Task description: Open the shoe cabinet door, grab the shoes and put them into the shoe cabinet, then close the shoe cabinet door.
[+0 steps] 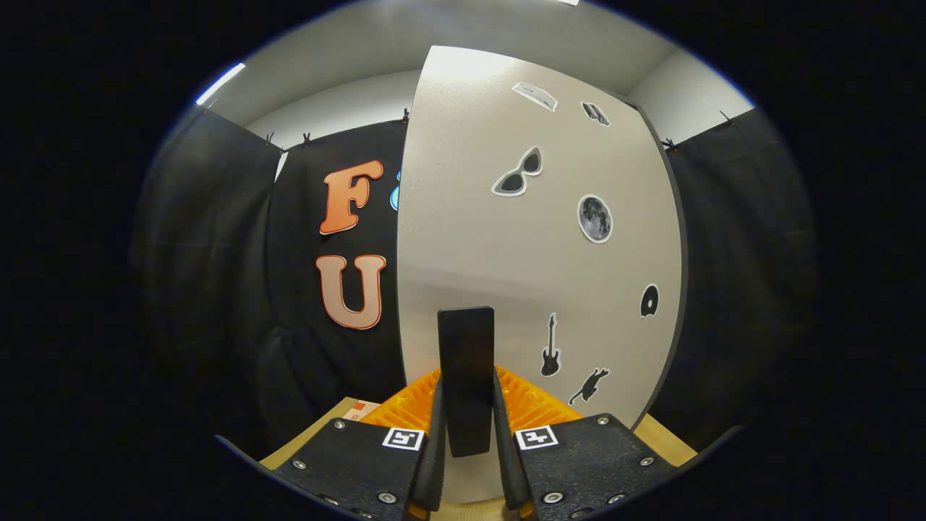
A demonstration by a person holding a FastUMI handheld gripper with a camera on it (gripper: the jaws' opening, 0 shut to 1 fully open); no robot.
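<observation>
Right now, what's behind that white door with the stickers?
The door covers whatever is behind it. Beside it hangs black cloth. The fingers are clamped on its dark handle.

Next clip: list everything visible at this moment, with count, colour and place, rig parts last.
cabinet door: one, pale grey-white, just ahead of the tongs, swung at an angle to the camera.
door handle: one, black, upright bar on the door, between the two fingers.
stickers: about seven, black, grey and white (sunglasses, moon, guitar, cat and others), on the door face beyond the handle.
black cloth: booth wall, on both sides behind the door.
wooden surface: light brown, low down, beside the tongs.
tongs: one pair, fingers close on either side of the handle, apparently pressing it; two square markers on the body.
</observation>
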